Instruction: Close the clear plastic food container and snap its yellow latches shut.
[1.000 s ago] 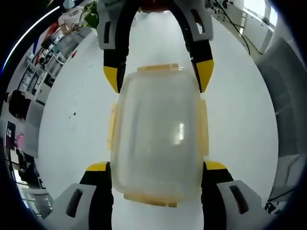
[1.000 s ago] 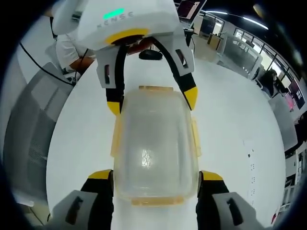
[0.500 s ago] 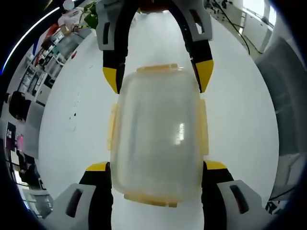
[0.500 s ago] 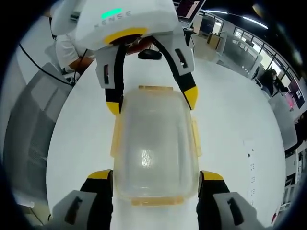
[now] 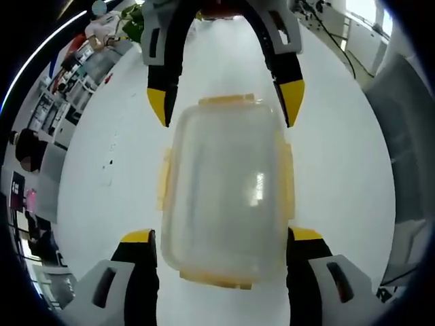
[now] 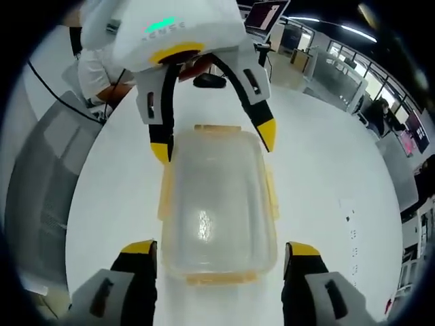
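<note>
White counter (image 5: 102, 176) is carrying a clear plastic food container (image 5: 224, 190), lid on, yellow latches (image 5: 164, 180) lying along its edges. In the left gripper view, the left claw (image 5: 221, 239) is standing spread, a jaw flanking each side of the container's near end, while the right claw (image 5: 228, 105) is straddling the far end, also spread. In the right gripper view, the container (image 6: 216, 204) is sitting between both claws likewise.
</note>
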Demonstrator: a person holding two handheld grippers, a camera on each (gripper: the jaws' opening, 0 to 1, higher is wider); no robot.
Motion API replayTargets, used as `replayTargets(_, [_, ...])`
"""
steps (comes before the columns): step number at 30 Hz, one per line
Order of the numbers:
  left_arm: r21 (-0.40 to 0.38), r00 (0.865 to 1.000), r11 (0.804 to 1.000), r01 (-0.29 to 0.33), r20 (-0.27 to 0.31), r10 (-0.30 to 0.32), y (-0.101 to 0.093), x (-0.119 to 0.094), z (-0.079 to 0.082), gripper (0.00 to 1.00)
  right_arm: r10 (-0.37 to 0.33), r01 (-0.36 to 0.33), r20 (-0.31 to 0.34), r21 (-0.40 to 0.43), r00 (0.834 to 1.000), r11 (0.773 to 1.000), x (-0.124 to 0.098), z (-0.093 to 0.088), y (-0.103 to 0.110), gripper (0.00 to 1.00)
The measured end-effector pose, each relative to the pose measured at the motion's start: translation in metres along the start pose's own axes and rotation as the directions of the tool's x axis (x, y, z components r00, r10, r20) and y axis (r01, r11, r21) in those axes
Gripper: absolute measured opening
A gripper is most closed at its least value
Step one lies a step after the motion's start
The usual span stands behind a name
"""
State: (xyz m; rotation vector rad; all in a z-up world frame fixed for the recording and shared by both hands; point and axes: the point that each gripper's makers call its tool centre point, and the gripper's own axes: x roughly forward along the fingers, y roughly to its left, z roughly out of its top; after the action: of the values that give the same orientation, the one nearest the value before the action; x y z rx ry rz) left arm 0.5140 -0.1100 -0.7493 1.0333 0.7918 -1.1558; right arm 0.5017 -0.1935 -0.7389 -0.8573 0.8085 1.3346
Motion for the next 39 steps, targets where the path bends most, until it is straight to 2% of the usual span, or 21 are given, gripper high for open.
replayTargets(6, [-0.030, 1.000, 0.999, -0.019, 0.002, 0.019, -0.001, -0.006, -0.004, 0.75, -0.028, 0.028, 0.003, 0.007, 1.000, 1.000, -0.007, -0.003, 0.004, 0.74])
replayTargets(20, [-0.117, 0.997, 0.990, -0.074, 0.016, 0.076, -0.008, -0.016, -0.006, 0.75, -0.072, 0.072, 0.001, 0.095, 0.997, 0.993, -0.020, -0.017, 0.018, 0.71])
replayTargets(25, [-0.233, 0.994, 0.970, -0.073, 0.067, 0.091, -0.012, -0.021, -0.005, 0.75, -0.107, 0.103, 0.023, 0.128, 0.994, 0.986, -0.022, -0.016, 0.023, 0.71])
replayTargets(29, [-0.258, 0.990, 0.961, -0.103, 0.070, 0.125, -0.010, -0.024, -0.012, 0.75, -0.138, 0.127, 0.049, 0.173, 0.989, 0.977, -0.022, -0.014, 0.030, 0.71])
replayTargets(31, [-0.295, 0.984, 0.948, -0.120, 0.088, 0.152, -0.008, -0.027, -0.013, 0.76, -0.156, 0.141, 0.060, 0.201, 0.986, 0.969, -0.021, -0.015, 0.033, 0.71])
replayTargets(33, [-0.352, 0.983, 0.930, -0.111, 0.099, 0.155, -0.011, -0.029, -0.015, 0.76, -0.179, 0.159, 0.070, 0.226, 0.981, 0.961, -0.021, -0.016, 0.034, 0.72])
replayTargets(36, [-0.356, 0.978, 0.925, -0.130, 0.105, 0.178, -0.013, -0.031, -0.017, 0.76, -0.209, 0.183, 0.080, 0.250, 0.975, 0.951, -0.022, -0.016, 0.037, 0.72])
replayTargets(39, [-0.384, 0.973, 0.914, -0.132, 0.126, 0.193, -0.021, -0.033, -0.017, 0.76, -0.247, 0.187, 0.130, 0.359, 0.960, 0.915, -0.024, -0.013, 0.041, 0.71])
